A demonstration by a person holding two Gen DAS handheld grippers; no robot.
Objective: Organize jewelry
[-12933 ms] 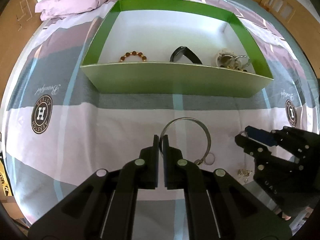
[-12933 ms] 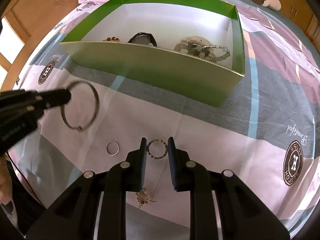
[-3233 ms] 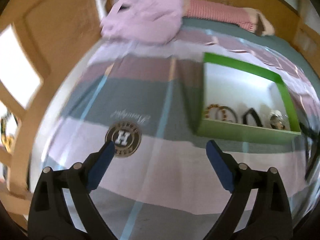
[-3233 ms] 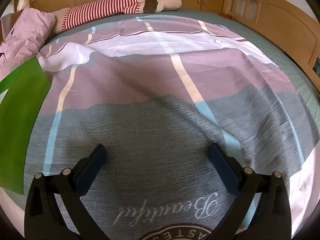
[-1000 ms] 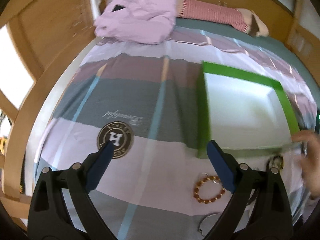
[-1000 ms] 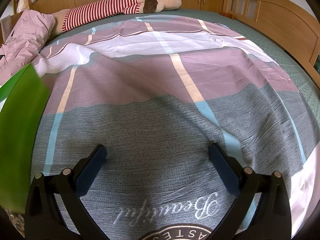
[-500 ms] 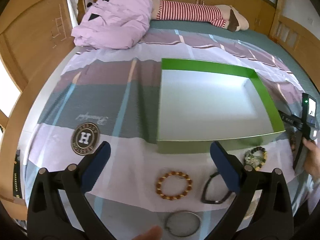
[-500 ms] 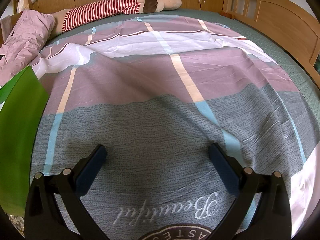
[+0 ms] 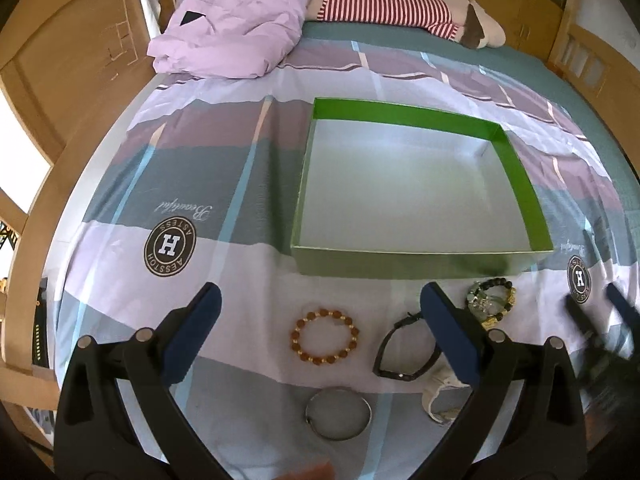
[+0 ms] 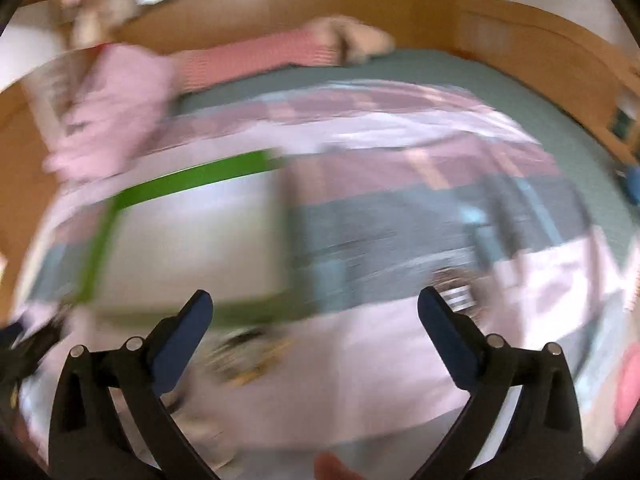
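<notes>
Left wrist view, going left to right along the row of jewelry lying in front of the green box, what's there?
amber bead bracelet → black watch → dark and gold bead bracelets

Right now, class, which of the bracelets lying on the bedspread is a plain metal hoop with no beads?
The silver metal bangle, nearest the camera; the amber bead bracelet and the dark bead bracelets are beaded.

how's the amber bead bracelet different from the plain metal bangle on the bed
The amber bead bracelet is a ring of separate brown and gold beads; the metal bangle is one smooth silver band. The bracelet lies nearer the green box; the bangle lies nearer the camera. Both lie flat on the bedspread, outside the box, between the fingers of the open left gripper, untouched.
</notes>
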